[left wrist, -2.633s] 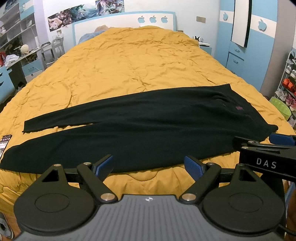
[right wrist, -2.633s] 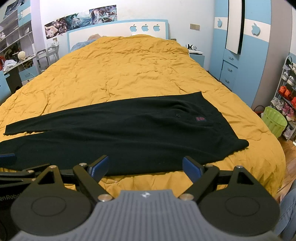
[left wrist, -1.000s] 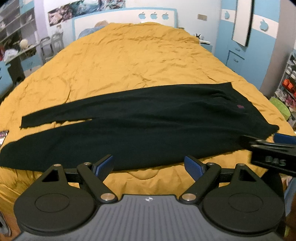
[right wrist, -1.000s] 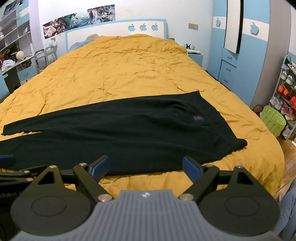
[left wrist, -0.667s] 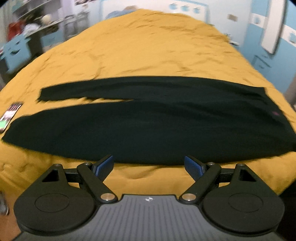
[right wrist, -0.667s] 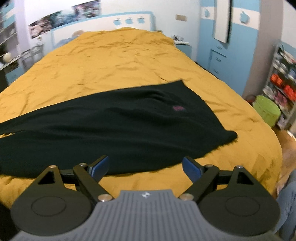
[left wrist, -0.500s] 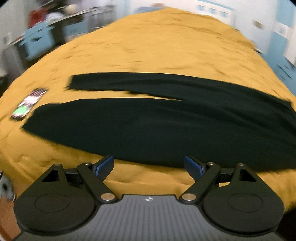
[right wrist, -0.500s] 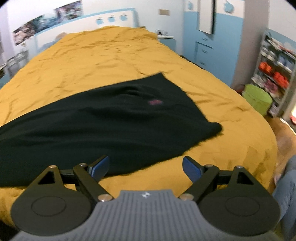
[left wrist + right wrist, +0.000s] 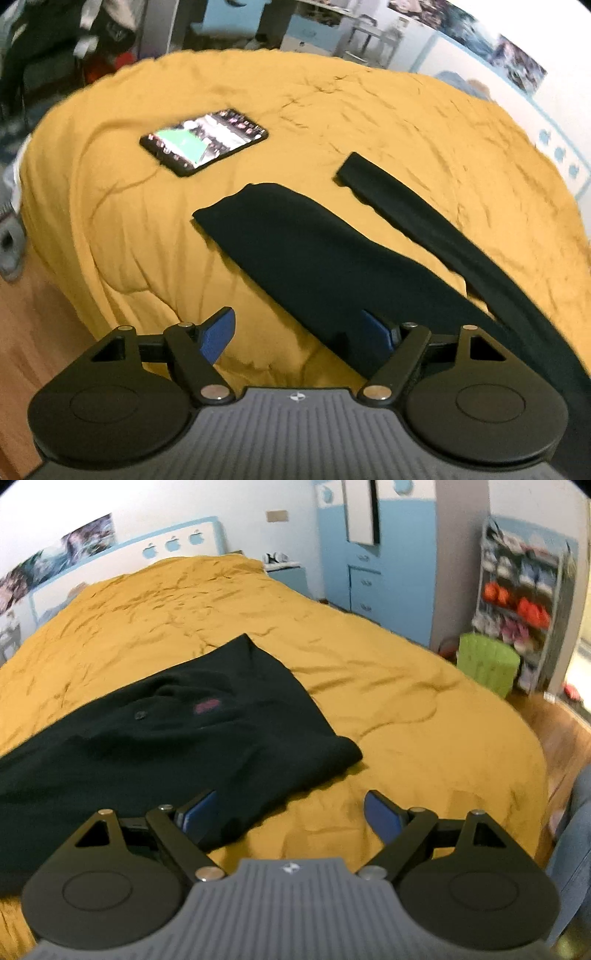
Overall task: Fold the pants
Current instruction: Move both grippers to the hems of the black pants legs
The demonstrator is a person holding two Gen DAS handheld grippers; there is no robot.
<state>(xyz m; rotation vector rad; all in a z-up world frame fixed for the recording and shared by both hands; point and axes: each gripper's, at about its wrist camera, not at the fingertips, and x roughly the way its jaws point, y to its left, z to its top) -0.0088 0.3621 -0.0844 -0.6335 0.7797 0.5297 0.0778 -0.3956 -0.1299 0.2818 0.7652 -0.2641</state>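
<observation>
Black pants lie flat across the yellow bedspread. The left wrist view shows the two leg ends: the near leg (image 9: 317,254) and the far leg (image 9: 417,206), spread apart. My left gripper (image 9: 299,330) is open and empty, over the bed's edge beside the near leg, its right fingertip over the cloth. The right wrist view shows the waist end (image 9: 207,731) with a small red label (image 9: 207,706). My right gripper (image 9: 291,812) is open and empty, just in front of the near waist corner (image 9: 347,753).
A phone (image 9: 204,141) with a lit screen lies on the bedspread (image 9: 110,229) beyond the leg ends. Wooden floor (image 9: 33,332) lies left of the bed. A green stool (image 9: 487,662), a shoe rack (image 9: 524,590) and a blue wardrobe (image 9: 388,565) stand right of the bed.
Both grippers have swung apart: the left one moved left toward the leg ends, the right one moved right toward the waist end. Both have come closer to the bed. Both stay open.
</observation>
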